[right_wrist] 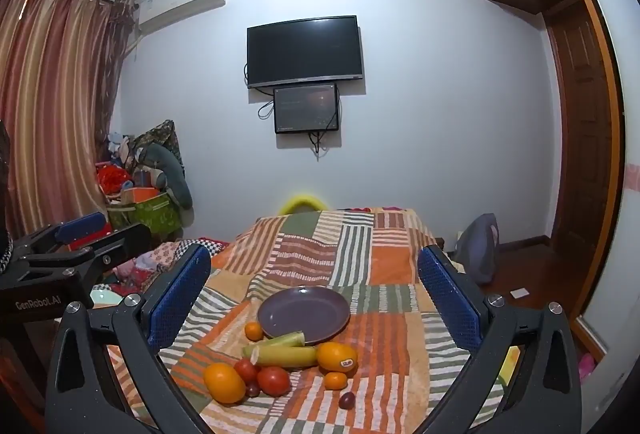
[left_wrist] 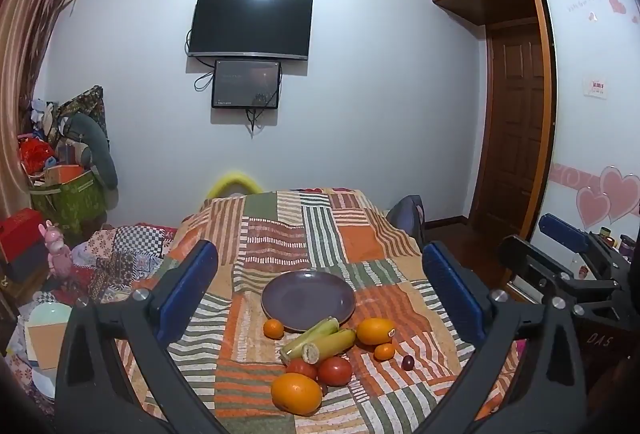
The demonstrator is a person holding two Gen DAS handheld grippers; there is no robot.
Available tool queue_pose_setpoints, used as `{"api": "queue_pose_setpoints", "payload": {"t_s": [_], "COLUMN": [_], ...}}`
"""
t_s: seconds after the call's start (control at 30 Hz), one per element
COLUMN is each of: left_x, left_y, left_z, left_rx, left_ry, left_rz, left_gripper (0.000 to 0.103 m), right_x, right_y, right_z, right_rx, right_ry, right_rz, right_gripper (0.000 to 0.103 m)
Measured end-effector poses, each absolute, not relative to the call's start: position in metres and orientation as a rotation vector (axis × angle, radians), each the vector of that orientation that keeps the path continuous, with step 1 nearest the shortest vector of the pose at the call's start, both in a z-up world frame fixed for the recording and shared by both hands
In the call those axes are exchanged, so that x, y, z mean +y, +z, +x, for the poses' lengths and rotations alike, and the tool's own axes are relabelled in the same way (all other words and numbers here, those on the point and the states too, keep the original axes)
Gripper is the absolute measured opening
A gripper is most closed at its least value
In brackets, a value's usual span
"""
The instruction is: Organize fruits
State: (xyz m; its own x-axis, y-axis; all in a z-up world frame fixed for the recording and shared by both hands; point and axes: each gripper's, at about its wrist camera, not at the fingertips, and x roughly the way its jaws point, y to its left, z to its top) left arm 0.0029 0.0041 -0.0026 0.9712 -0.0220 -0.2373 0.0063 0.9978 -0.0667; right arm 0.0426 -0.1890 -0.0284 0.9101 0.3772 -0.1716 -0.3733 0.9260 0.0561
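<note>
**Fruit waiting by the plate, both grippers spread wide**

The left gripper and right gripper are hanging wide open, gripping nothing. Oranges, tomatoes and corn cobs are clustering just beside the purple plate. A small dark fruit is sitting half hidden behind them.

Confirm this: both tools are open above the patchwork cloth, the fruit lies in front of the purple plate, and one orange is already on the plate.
Not right: the purple plate holds nothing. Both wrist views show every orange, including the stickered orange, lying on the patchwork cloth. The left tool and right tool are open.
</note>
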Motion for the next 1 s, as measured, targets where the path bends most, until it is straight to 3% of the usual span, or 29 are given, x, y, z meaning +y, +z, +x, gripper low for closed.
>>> {"api": "queue_pose_setpoints", "payload": {"t_s": [1.0], "left_x": [-0.0014], "left_y": [-0.0029], "left_z": [0.0009], "left_rx": [0.240], "left_ry": [-0.016], "left_rz": [-0.046], "left_gripper": [0.103], "right_x": [-0.1917], "right_y": [-0.0261], "right_z": [0.0413], "right_rx": [0.187], "right_ry": [0.392], "right_rz": [0.034], "right_gripper": [0.103]}}
